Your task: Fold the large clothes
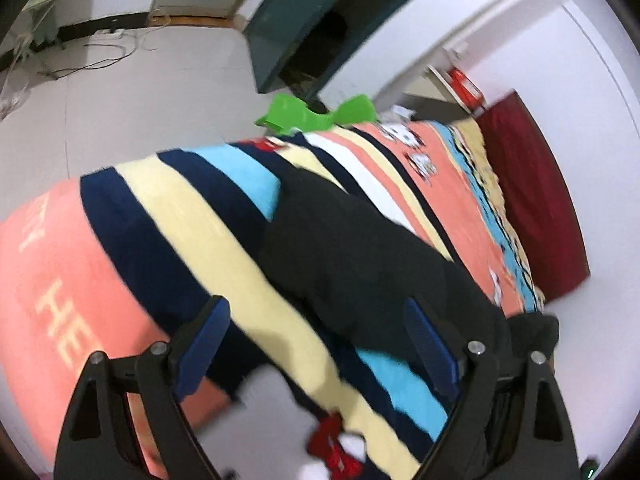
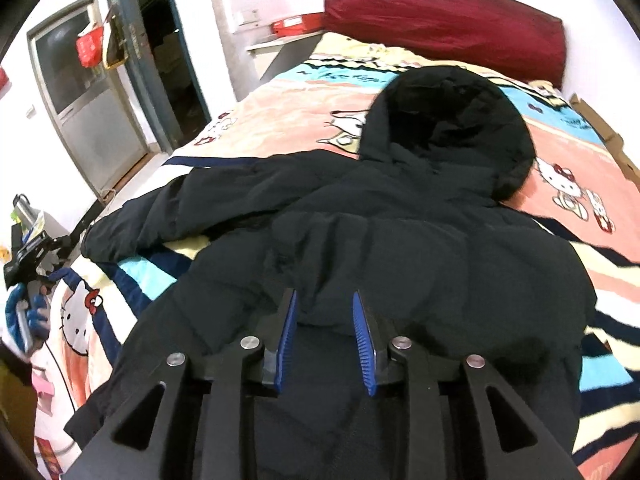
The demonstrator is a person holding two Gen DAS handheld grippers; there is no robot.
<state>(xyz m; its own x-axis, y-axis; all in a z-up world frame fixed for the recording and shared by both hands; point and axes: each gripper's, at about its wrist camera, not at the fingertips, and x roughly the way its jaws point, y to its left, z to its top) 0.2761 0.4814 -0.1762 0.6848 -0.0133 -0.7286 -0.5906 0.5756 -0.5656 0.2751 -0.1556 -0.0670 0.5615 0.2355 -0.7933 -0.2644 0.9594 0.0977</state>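
A: Start at the fingers. How do they stand?

B: The right gripper (image 2: 324, 300) has its blue pads (image 2: 289, 332) a narrow gap apart, with nothing between them. It hovers over the lower body of the black hooded jacket (image 2: 400, 248). The left gripper (image 1: 316, 312) is spread wide and holds nothing. Its right finger (image 1: 430, 344) overlaps the jacket's dark cloth in the left wrist view, but whether it touches I cannot tell.

A: And the jacket itself?

B: It lies spread on the striped cartoon blanket (image 2: 280, 116), hood (image 2: 452, 128) pointing toward the dark red headboard (image 2: 444, 20). One sleeve (image 2: 192, 204) stretches out sideways from the body, toward the doorway side. The far side of the body looks bunched; I cannot tell whether that sleeve is tucked under.

A: So how far along is the folding?

B: Early, I judge. No clean fold shows. The visible sleeve is not yet brought in across the body, the hood is not turned down, and the body has not been halved. Nearly everything is left.
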